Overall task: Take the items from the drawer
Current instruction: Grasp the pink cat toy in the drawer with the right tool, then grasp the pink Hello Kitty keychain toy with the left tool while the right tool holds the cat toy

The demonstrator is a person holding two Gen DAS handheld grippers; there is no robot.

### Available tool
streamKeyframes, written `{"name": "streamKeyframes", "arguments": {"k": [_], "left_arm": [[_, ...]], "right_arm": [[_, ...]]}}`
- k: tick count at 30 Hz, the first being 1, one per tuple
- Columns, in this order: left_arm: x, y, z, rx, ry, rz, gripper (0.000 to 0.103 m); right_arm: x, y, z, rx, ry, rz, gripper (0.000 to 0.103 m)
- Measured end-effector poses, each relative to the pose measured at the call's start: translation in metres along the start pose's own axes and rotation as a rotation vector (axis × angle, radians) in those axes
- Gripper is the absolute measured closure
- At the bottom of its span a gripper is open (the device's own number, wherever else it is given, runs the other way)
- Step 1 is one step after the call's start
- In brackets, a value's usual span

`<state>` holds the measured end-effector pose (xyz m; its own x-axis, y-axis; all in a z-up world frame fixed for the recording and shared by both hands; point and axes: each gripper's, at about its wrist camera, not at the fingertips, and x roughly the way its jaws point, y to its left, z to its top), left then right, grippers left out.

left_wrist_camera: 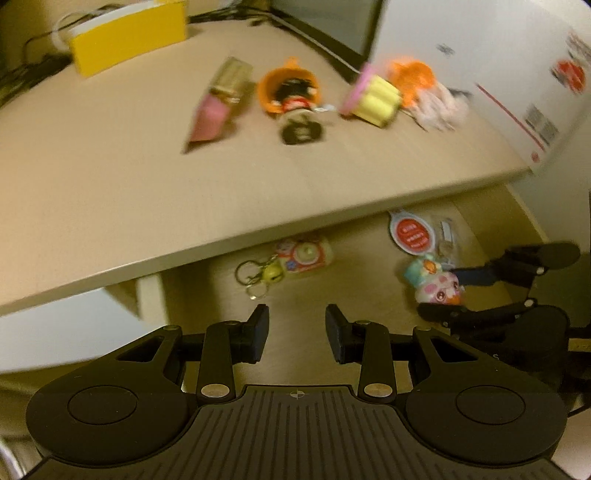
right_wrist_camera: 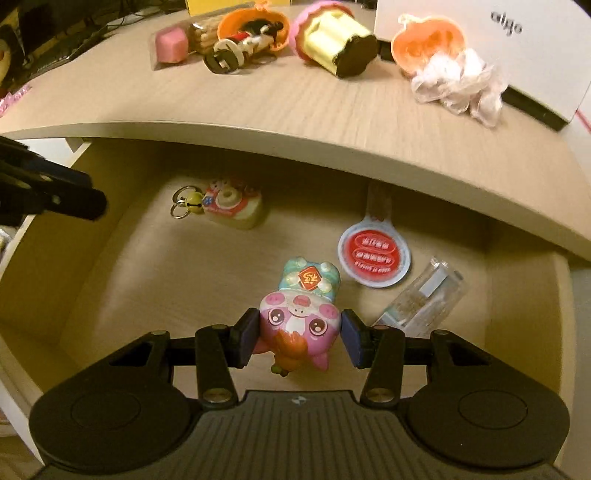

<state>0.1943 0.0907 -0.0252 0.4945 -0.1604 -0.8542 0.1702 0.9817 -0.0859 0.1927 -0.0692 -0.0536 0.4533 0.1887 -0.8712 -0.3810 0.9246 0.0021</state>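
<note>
Holdings, reckoned from the open drawer [right_wrist_camera: 110, 266] beneath the desk top [right_wrist_camera: 295, 110].

In my right gripper [right_wrist_camera: 299, 334]: one pink pig figurine [right_wrist_camera: 299, 314] with a teal hat, pinched by the head, both pads pressed on its sides, over the near part of the drawer floor. The left wrist view shows the same figurine [left_wrist_camera: 437, 286] between the right gripper's fingers [left_wrist_camera: 476, 275].

My left gripper [left_wrist_camera: 297, 328]: spread, nothing between the pads, hanging over the drawer's near left part.

Lying in the drawer:
- one toy camera keychain [right_wrist_camera: 232, 206] with a yellow bell and rings, toward the back left, just under the desk edge;
- one round red-and-white tag [right_wrist_camera: 375, 256], toward the back right, just beside the figurine's hat;
- one clear plastic packet [right_wrist_camera: 424, 299], by the drawer's right wall, near the tag.

On the desk top above the drawer:
- one pink block in clear wrapping [right_wrist_camera: 171, 46];
- one orange shell [right_wrist_camera: 251, 26] with a small doll lying in it;
- one yellow and pink cup-shaped toy [right_wrist_camera: 332, 40], on its side;
- one orange pumpkin shell [right_wrist_camera: 426, 42] touching crumpled white plastic [right_wrist_camera: 458, 83];
- one white box [right_wrist_camera: 517, 48] behind these.
</note>
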Motion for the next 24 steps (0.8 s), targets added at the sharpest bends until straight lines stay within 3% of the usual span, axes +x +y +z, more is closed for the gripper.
{"name": "streamKeyframes", "arguments": {"k": [6,12,15,16,22,24], "left_arm": [[0.021,-0.027,-0.007,0.207,-0.033,-0.005,0.066],[0.051,-0.051,-0.010,0.503,-0.122,0.102,0.064],[0.068,-0.049,-0.007,0.538,-0.092,0.118,0.064],[0.073,-0.048,-0.006,0.540,-0.082,0.112,0.068],[0.089,-0.050,-0.002,0.536,-0.056,0.073,0.068],[0.089,-0.052,-0.004,0.570,-0.054,0.047,0.060]], "right_arm": [[0.000,-0.014,-0.006,0.027,0.015,0.009,0.055],[-0.002,-0.029,-0.004,0.102,-0.006,0.014,0.055],[-0.003,-0.029,-0.003,0.095,-0.013,0.022,0.055],[-0.003,-0.030,-0.003,0.097,-0.015,0.026,0.055],[-0.008,-0.028,-0.014,0.144,-0.018,0.039,0.055],[-0.009,-0.028,-0.014,0.150,-0.018,0.044,0.055]]}}
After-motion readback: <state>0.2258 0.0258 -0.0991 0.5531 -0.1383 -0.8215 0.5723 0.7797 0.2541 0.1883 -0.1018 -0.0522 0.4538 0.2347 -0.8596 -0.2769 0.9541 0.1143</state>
